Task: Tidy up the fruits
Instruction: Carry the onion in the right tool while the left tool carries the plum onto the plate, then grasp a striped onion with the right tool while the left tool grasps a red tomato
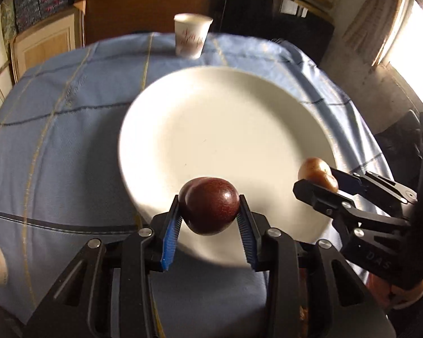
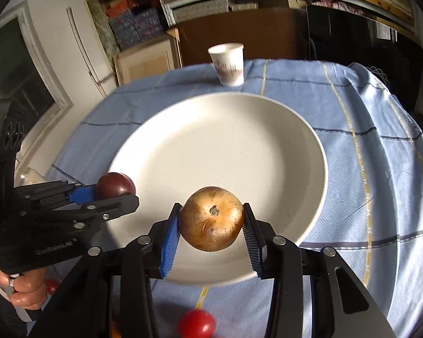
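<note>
My left gripper (image 1: 210, 211) is shut on a dark red plum (image 1: 210, 209), held above the near rim of a large white plate (image 1: 225, 129). The same plum (image 2: 115, 184) and the left gripper (image 2: 110, 194) show at the plate's left edge in the right wrist view. My right gripper (image 2: 211, 222) is shut on a brown round fruit (image 2: 211, 218) over the near part of the plate (image 2: 225, 146). In the left wrist view that brown fruit (image 1: 317, 173) and the right gripper (image 1: 318, 181) hang at the plate's right edge.
A white paper cup (image 1: 192, 35) (image 2: 228, 63) stands behind the plate on the blue checked tablecloth (image 1: 70, 129). A small red fruit (image 2: 196, 322) lies on the cloth near the front, another red one (image 2: 51, 285) by the hand (image 2: 28, 287). Cupboards and shelves stand beyond the table.
</note>
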`<state>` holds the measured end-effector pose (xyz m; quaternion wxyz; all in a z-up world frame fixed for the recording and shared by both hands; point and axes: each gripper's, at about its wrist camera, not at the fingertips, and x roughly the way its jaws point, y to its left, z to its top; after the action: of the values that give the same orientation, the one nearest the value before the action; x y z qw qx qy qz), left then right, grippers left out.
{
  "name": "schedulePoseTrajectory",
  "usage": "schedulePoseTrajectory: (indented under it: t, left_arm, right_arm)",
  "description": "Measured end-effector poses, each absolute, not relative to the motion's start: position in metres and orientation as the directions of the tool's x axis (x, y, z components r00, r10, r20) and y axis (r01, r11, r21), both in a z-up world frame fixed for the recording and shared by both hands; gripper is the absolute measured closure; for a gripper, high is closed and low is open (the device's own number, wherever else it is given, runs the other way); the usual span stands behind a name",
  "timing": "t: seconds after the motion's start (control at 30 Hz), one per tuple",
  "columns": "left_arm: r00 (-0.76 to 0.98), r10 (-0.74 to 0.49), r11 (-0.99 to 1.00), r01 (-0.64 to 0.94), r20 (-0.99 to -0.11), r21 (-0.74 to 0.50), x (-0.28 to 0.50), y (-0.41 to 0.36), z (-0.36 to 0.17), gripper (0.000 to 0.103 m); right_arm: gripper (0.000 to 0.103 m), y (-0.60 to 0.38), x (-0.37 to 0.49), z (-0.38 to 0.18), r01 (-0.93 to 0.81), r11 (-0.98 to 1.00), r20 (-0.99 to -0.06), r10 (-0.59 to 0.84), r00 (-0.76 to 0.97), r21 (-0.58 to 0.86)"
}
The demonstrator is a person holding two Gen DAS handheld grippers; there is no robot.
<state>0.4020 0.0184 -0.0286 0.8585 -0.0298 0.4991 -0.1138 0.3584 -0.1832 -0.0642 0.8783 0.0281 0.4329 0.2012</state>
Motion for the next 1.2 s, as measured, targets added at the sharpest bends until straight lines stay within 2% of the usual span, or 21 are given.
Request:
schedulePoseTrajectory:
  t: [0.2,0.23,0.33,0.43,0.47,0.53,0.7,0.83,0.9,1.03,1.2]
  left_arm:
    - [0.450,-0.217,0.973,0.174,-0.866,-0.153,0.408,0.014,-0.037,0.063]
    - [0.448,-0.219,0.972,0.176,-0.867,-0.154,0.408,0.014,-0.036,0.061]
    - [0.487,-0.219,0.974,0.163,-0.845,-0.159,0.398,0.017,-0.021,0.040]
    - [0.560,-0.222,0.974,0.155,-0.798,-0.163,0.369,0.031,0.007,0.031]
    - [0.594,-0.225,0.974,0.150,-0.772,-0.168,0.352,0.038,0.019,0.021]
    - [0.648,-0.203,0.979,0.121,-0.734,-0.165,0.323,0.051,0.032,0.011]
    - [0.731,-0.214,0.972,0.094,-0.648,-0.216,0.237,0.079,0.031,0.009]
    - [0.747,-0.234,0.961,0.082,-0.622,-0.262,0.188,0.088,-0.003,0.009]
    - [0.721,-0.228,0.958,0.046,-0.655,-0.283,0.178,0.088,-0.021,0.009]
    - [0.729,-0.276,0.950,0.106,-0.626,-0.295,0.166,0.084,-0.022,0.008]
    - [0.723,-0.257,0.958,0.106,-0.641,-0.265,0.164,0.079,-0.025,0.008]
  right_arm:
    - [0.059,-0.174,0.367,-0.077,-0.338,0.920,-0.787,0.355,0.504,0.198]
    - [0.054,-0.173,0.367,-0.077,-0.342,0.918,-0.790,0.356,0.498,0.199]
    - [0.048,-0.179,0.355,-0.065,-0.346,0.917,-0.767,0.365,0.527,0.199]
    - [0.042,-0.196,0.327,-0.042,-0.345,0.916,-0.703,0.384,0.598,0.207]
    - [0.039,-0.206,0.312,-0.035,-0.345,0.913,-0.669,0.398,0.628,0.219]
    - [0.036,-0.222,0.290,-0.027,-0.345,0.909,-0.624,0.414,0.663,0.236]
    - [0.036,-0.258,0.226,-0.042,-0.332,0.895,-0.549,0.445,0.707,0.298]
    - [0.036,-0.263,0.203,-0.069,-0.333,0.885,-0.590,0.465,0.660,0.325]
    - [0.036,-0.261,0.198,-0.077,-0.354,0.868,-0.600,0.497,0.626,0.349]
    - [0.036,-0.247,0.195,-0.083,-0.388,0.857,-0.628,0.513,0.586,0.339]
    - [0.036,-0.240,0.194,-0.089,-0.381,0.869,-0.661,0.489,0.570,0.314]
